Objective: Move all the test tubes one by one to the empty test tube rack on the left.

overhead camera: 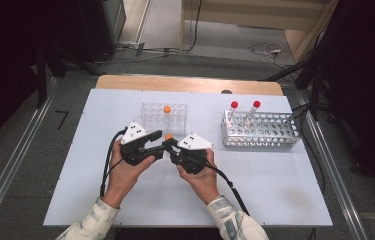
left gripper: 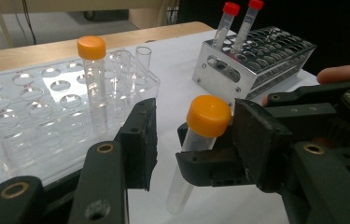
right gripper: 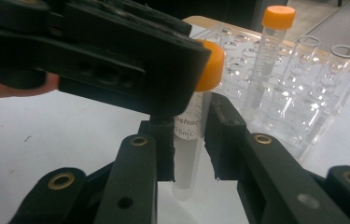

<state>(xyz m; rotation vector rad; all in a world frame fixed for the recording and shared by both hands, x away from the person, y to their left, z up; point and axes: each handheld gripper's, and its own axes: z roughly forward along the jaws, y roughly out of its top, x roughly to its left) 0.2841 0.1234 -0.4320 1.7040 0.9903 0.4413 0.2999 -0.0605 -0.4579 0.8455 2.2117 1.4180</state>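
Two grippers meet on one orange-capped tube [left gripper: 196,154], which I hold upright just above the desk [overhead camera: 275,175], near its middle and just in front of the clear acrylic rack [overhead camera: 150,117]. My right gripper [right gripper: 193,140] has its jaws clamped on the tube's body below the cap. My left gripper [left gripper: 191,135] has its jaws half closed around the orange cap [left gripper: 208,115]; in the left gripper view there is a gap on the near side, so I judge the pads are not pressing yet.

The risk I see is in the handover or cap work. If the left jaws close off-centre, they could push the cap sideways and tilt the tube in the right grip. If the right lets go before the left bites, the tube drops to the desk and rolls. Any liquid inside I cannot tell; the tube looks clear.

The acrylic rack, toward the far edge left of centre, holds one orange-capped tube [overhead camera: 167,109] standing upright and, at its end, open glass tubes [right gripper: 319,81] without caps; its other wells look empty. The metal rack [overhead camera: 260,131], near the far right corner, holds two red-capped tubes [overhead camera: 245,112], both leaning, in its back rows.
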